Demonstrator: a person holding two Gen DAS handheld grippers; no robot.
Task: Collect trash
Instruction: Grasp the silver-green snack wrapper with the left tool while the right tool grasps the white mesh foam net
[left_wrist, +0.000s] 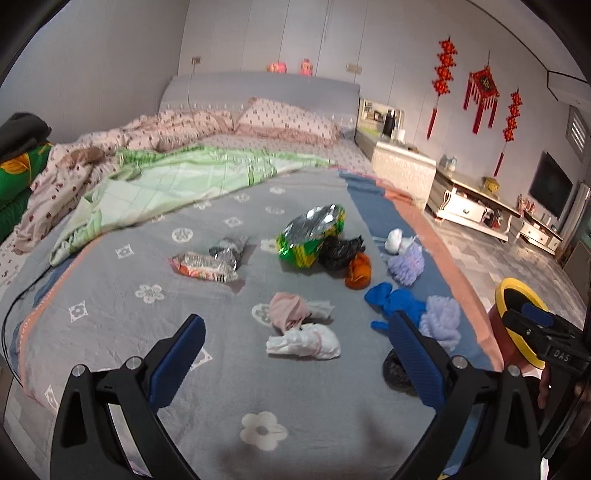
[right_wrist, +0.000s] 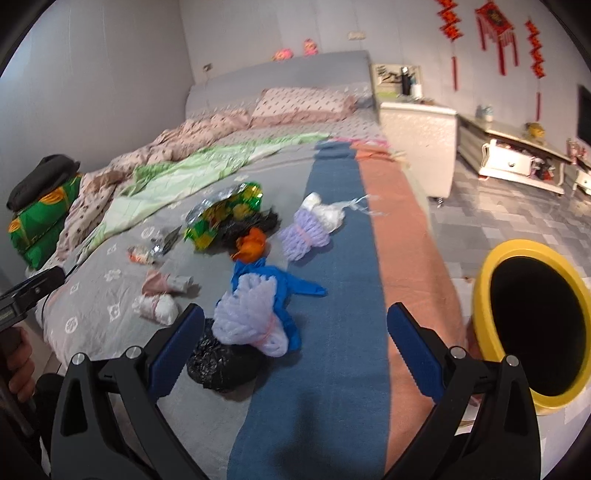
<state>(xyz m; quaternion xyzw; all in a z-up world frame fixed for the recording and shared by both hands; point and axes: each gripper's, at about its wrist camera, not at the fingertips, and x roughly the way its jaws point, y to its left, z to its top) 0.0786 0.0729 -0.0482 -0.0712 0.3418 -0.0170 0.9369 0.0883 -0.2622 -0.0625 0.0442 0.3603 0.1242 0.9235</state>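
Observation:
Trash lies scattered on the grey flowered bedspread (left_wrist: 207, 306). A white wad (left_wrist: 303, 341) and a pink wad (left_wrist: 288, 309) sit just ahead of my open left gripper (left_wrist: 295, 339). Further off lie a green foil bag (left_wrist: 312, 236), a red snack wrapper (left_wrist: 205, 265), black bags (left_wrist: 340, 251), an orange piece (left_wrist: 359, 274), blue gloves (left_wrist: 395, 301) and lilac puffs (left_wrist: 441, 321). My right gripper (right_wrist: 295, 328) is open above the blue stripe, beside a lilac puff (right_wrist: 251, 317) on a black bag (right_wrist: 221, 363). A yellow-rimmed bin (right_wrist: 532, 325) stands to its right, off the bed.
Rumpled green and pink quilts (left_wrist: 166, 177) cover the far left of the bed. A white nightstand (left_wrist: 402, 166) and low TV cabinet (left_wrist: 476, 206) stand on the tiled floor (right_wrist: 517, 218) to the right. A hand (right_wrist: 18, 365) holds the left gripper's handle.

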